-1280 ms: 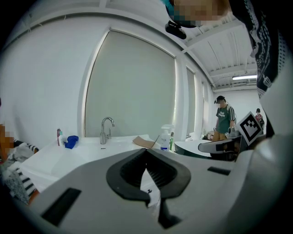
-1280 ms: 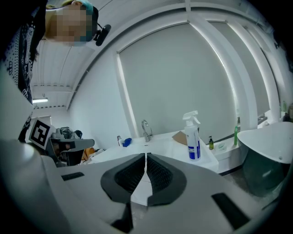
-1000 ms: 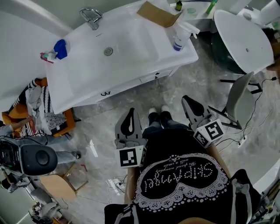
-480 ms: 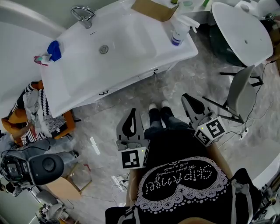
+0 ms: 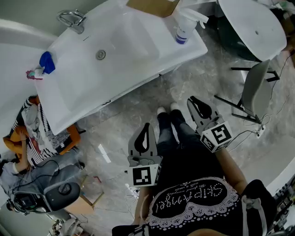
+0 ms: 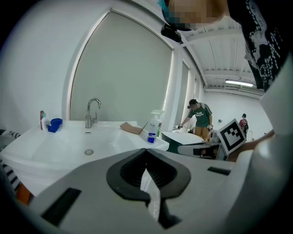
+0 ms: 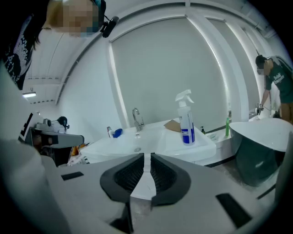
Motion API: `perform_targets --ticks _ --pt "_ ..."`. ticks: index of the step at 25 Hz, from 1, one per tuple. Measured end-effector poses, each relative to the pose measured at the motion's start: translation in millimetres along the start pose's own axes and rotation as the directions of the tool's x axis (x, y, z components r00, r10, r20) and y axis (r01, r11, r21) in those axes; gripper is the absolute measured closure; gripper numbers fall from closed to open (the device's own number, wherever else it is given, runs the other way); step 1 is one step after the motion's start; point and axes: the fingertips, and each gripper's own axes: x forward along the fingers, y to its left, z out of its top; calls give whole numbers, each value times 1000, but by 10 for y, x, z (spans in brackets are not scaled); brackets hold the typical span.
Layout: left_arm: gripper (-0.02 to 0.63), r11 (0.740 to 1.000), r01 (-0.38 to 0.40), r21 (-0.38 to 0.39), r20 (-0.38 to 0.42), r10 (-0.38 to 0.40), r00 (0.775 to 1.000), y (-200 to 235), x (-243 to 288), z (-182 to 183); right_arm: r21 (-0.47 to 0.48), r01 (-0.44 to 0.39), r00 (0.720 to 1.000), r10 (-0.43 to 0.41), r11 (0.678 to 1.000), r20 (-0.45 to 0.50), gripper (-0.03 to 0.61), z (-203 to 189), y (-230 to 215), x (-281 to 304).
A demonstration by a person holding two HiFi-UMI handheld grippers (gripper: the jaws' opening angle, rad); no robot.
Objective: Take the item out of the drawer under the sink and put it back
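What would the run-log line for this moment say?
left gripper: shut, empty | right gripper: opening, empty | sink: not reached

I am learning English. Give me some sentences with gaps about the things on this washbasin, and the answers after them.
1. The spray bottle stands upright on a corner of the white ____.
2. A flat piece of brown ____ lies next to that bottle.
3. The round drain lies in the basin, not far from the chrome ____.
4. The small object at the corner farthest from the bottle is ____ in colour.
Missing words: sink; cardboard; faucet; blue.
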Motion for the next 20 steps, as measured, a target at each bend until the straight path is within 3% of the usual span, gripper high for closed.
perform_targets --ticks 5,7,12,20 --pt "611 998 59 -14 -29 -59 998 -60 125 -131 27 -3 998 5 1000 -59 473 -367 -75 316" --pt "611 996 85 -22 10 -85 996 -106 221 -135 8 0 996 1 1000 -85 462 -526 -121 472" --pt "611 994 96 -58 -32 -98 995 -154 477 -331 -44 9 992 -14 999 -125 440 -888 -278 933" --pt "611 989 145 -24 -32 -146 989 -99 840 -631 -46 43 997 -46 998 -66 407 -1162 -558 1596"
